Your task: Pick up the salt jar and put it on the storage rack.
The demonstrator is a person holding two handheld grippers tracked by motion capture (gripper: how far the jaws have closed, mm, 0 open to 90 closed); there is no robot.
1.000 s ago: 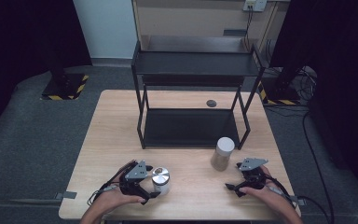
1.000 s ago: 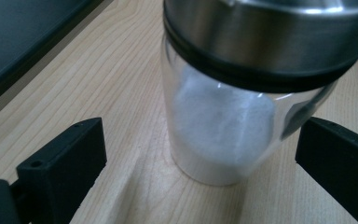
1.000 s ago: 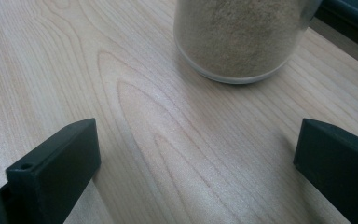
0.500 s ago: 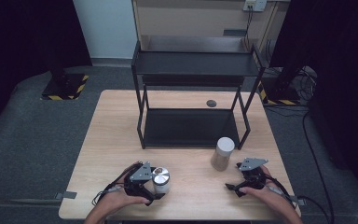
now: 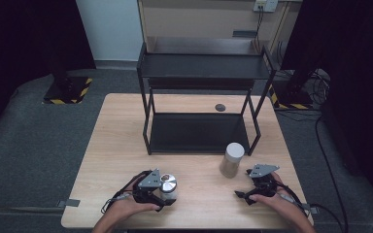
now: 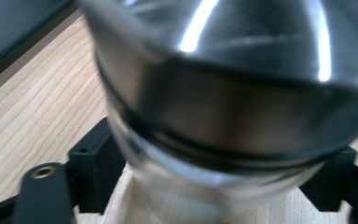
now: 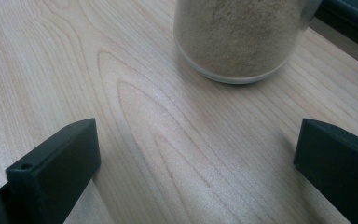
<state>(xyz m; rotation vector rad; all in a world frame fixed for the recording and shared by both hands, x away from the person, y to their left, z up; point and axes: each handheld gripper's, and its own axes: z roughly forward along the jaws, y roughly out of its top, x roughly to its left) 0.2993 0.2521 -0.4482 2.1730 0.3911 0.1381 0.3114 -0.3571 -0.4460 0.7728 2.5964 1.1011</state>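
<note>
High view had the left gripper [image 5: 167, 191] at the near edge of the desk [image 5: 116, 145], its jaws around a small jar [image 5: 168, 187] with a shiny metal lid. Those jaws had just been closing, and in the left gripper view they sat tight against the jar's [image 6: 233, 121] glass sides, so it looked gripped. Right gripper [image 5: 245, 194] rested on the desk, jaws wide apart with nothing in them, and a second jar [image 5: 232, 159] of beige powder stood just ahead, near the black shelf [image 5: 199, 73].
</note>
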